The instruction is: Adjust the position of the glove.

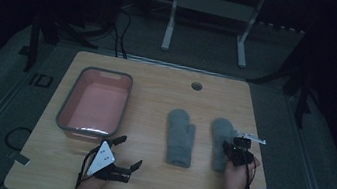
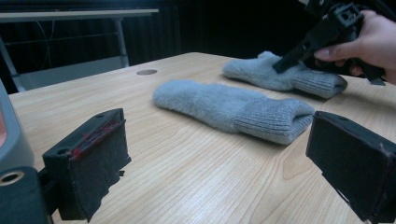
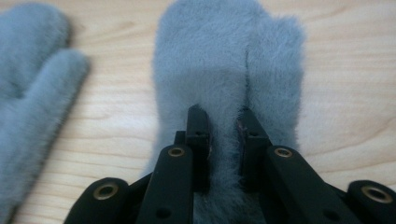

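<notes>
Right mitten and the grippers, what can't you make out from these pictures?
- Right mitten: right gripper view, cuff hidden behind the right gripper; jaws pinch a ridge of fur.
- Same mitten, high view: one side covered by the hand.
- Basin: left gripper view, cut off by the left edge.
- Left gripper: jaws open.

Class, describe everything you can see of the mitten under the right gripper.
The right-hand mitten is grey and fluffy, with a ribbed knit cuff toward the person. It lies flat on the wooden table, thumb beside the palm, apart from the other mitten. The right gripper pinches a ridge of its pile near the cuff.
</notes>
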